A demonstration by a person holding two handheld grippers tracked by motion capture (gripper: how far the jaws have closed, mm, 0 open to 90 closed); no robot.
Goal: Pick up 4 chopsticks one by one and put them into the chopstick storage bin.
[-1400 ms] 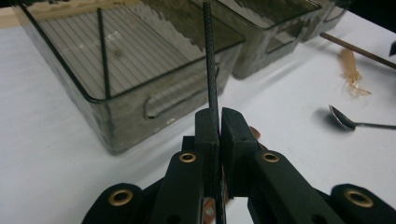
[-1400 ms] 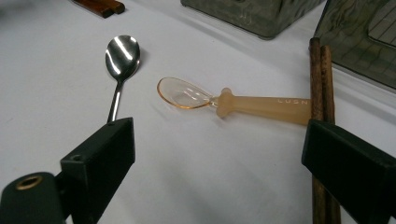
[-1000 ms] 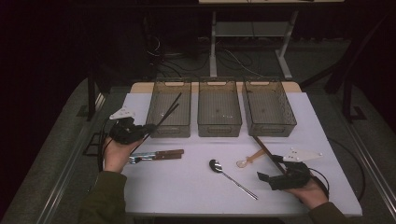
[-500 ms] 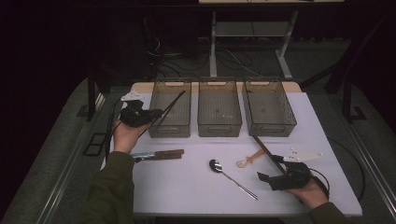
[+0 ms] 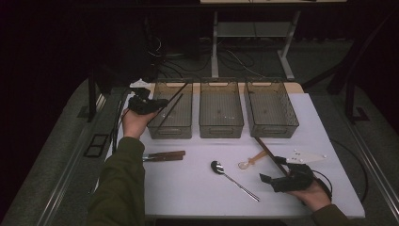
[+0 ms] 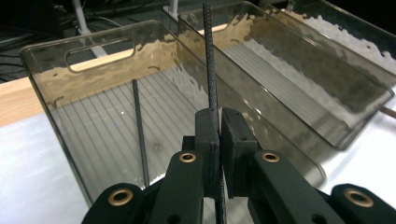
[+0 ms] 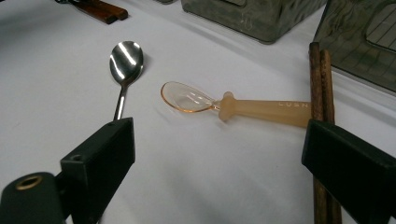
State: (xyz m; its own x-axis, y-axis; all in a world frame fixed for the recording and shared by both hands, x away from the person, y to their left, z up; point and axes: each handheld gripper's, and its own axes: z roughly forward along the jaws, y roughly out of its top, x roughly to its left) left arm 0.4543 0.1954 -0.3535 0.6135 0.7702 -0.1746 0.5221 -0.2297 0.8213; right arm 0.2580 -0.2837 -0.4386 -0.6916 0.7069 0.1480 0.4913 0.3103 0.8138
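Left claw (image 6: 218, 135) pinches thin, ridged black chopstick (image 6: 210, 60).

A black chopstick (image 6: 211, 70) is being clamped between the left gripper (image 6: 219, 128) jaws over a smoky bin (image 6: 88, 51), where a second chopstick (image 6: 139, 130) is lying

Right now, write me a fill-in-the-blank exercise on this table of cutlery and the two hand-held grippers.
1. The left gripper is shut on a thin black ____, held over the leftmost smoky clear plastic bin.
2. Another thin black stick already lies ____ that bin.
3. The right gripper has its jaws ____, aimed at the translucent orange plastic spoon.
4. The shiny metal spoon lies on the white table, to the ____ of the orange spoon in the high view.

Missing words: chopstick; inside; open; left
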